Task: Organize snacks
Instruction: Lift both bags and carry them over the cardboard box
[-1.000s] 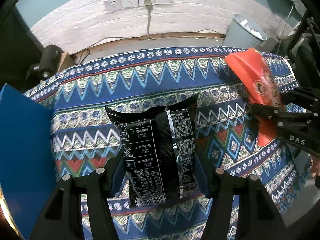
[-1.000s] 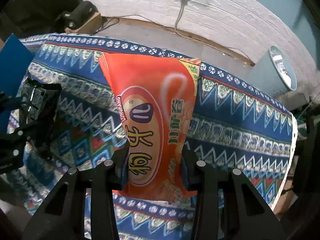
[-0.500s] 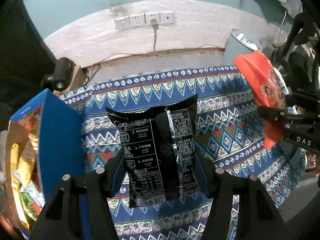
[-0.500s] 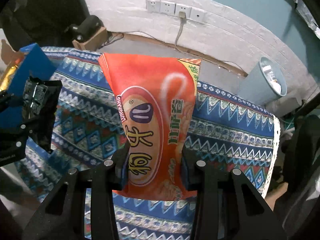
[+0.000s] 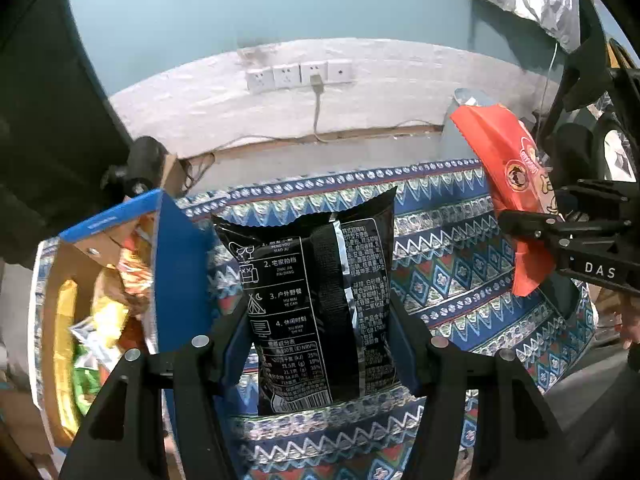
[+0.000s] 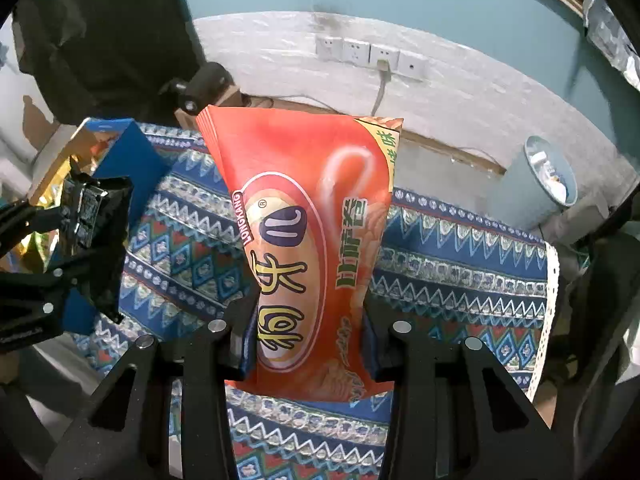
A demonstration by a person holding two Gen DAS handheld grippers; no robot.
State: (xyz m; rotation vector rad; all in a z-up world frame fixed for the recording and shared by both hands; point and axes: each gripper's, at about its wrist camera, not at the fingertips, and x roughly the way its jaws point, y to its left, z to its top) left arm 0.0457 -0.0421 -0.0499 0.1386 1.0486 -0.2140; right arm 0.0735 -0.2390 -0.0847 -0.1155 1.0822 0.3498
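The left tongs (image 5: 320, 344) are clamped on the lower part of a black snack bag (image 5: 316, 304), which stands upright between the two blue pads with its printed back panel facing the camera. The bag hangs above the worktop (image 5: 452, 280), which is covered in a blue zigzag-patterned cloth. To the left of the black bag sits an open blue cardboard box (image 5: 176, 272), its flaps up, with yellow, green and orange packets (image 5: 100, 312) inside.

The right tongs (image 6: 306, 344) are closed on an orange snack bag (image 6: 308, 240), gripping it near its lower end; the bag stands upright and tilts slightly left at the top, held clear above the same patterned cloth. From the left wrist view this orange bag shows to the right of the black bag, well apart from it.

Beyond the worktop, a row of white wall sockets (image 5: 298, 76) has one cable plugged in, and a grey waste bin (image 6: 548, 180) stands on the floor right of the orange bag.
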